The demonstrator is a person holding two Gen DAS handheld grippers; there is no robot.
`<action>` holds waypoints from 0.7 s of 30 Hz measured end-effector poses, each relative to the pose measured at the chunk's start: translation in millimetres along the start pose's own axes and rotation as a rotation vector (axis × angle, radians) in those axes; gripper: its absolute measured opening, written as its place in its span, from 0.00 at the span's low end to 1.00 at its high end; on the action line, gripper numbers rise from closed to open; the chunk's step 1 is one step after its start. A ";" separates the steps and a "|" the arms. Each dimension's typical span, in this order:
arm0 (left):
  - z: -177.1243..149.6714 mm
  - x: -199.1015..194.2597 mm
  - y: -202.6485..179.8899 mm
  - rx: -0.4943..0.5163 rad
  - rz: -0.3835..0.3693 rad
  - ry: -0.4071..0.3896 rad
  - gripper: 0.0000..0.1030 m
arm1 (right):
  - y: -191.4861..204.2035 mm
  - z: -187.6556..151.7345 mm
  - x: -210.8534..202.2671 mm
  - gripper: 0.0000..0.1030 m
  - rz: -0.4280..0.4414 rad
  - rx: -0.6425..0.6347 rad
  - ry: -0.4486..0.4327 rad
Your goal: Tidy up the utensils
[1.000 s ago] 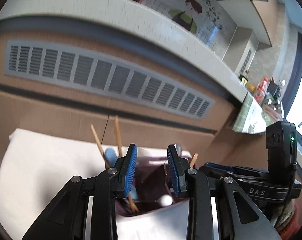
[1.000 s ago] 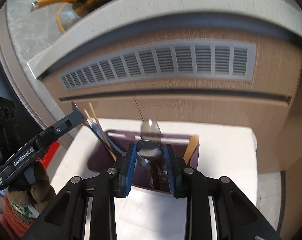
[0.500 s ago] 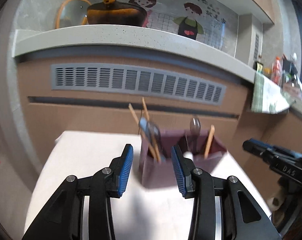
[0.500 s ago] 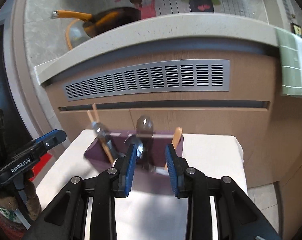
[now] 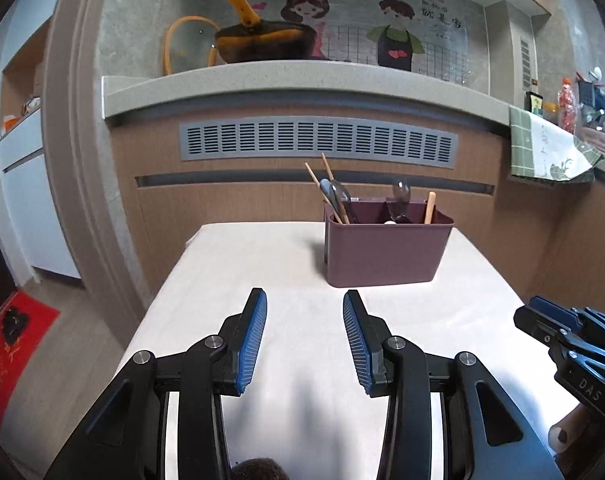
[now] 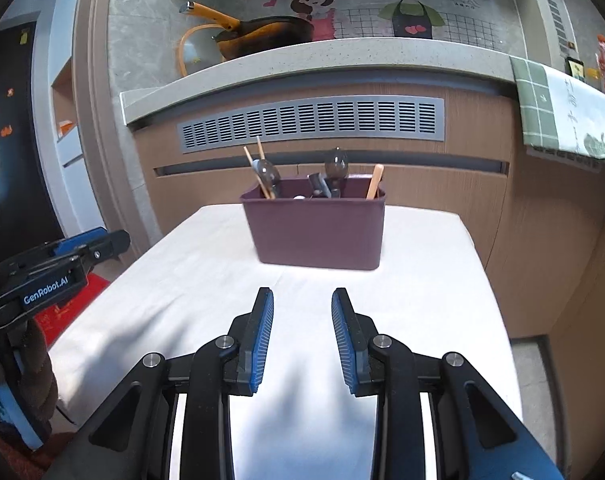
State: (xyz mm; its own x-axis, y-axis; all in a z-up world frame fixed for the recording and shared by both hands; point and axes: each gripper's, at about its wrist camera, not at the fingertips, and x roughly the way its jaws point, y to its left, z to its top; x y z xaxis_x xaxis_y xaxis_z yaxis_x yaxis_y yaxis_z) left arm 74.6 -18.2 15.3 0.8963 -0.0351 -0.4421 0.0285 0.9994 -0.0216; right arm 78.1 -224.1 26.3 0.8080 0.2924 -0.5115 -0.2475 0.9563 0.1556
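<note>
- The maroon caddy (image 5: pixel 386 250) stands upright toward the far end of the white-covered bench (image 5: pixel 262 280), its spoons (image 6: pixel 336 168), chopsticks (image 5: pixel 322 184) and wooden handle (image 6: pixel 374 182) standing in it; judging by the bare cloth, the sorting looks finished or nearly so.
- The left gripper (image 5: pixel 304 340) is spread wide with nothing between its blue pads, well back from the caddy; its jaws have just been opening.
- The right gripper (image 6: pixel 302 338) is also spread and empty, a little narrower, its jaws also just widened.
- Risk: the caddy sits near the bench's far edge, so a push from a returning gripper could slide it off.
- Risk: the chopsticks lean outward at the left corner and stick up high; a passing finger could catch them and tip the caddy or flick them out.
- Risk: the two grippers sit near each other at the bench's near end and could knock together.
</note>
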 end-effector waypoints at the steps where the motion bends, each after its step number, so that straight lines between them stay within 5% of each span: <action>1: -2.8 -3.5 -1.3 0.009 0.002 -0.002 0.40 | 0.9 -2.8 -3.7 0.28 -0.005 0.004 -0.008; 21: -16.3 -2.8 -11.9 0.030 -0.052 0.062 0.40 | 10.5 -17.5 -13.7 0.28 -0.035 -0.009 -0.014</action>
State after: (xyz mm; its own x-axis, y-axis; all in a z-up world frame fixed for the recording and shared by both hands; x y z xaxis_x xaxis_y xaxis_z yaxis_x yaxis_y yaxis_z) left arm 64.5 -30.1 2.2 0.8639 -0.0864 -0.4962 0.0884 0.9959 -0.0196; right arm 55.1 -218.0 20.1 0.8235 0.2588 -0.5048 -0.2236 0.9659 0.1305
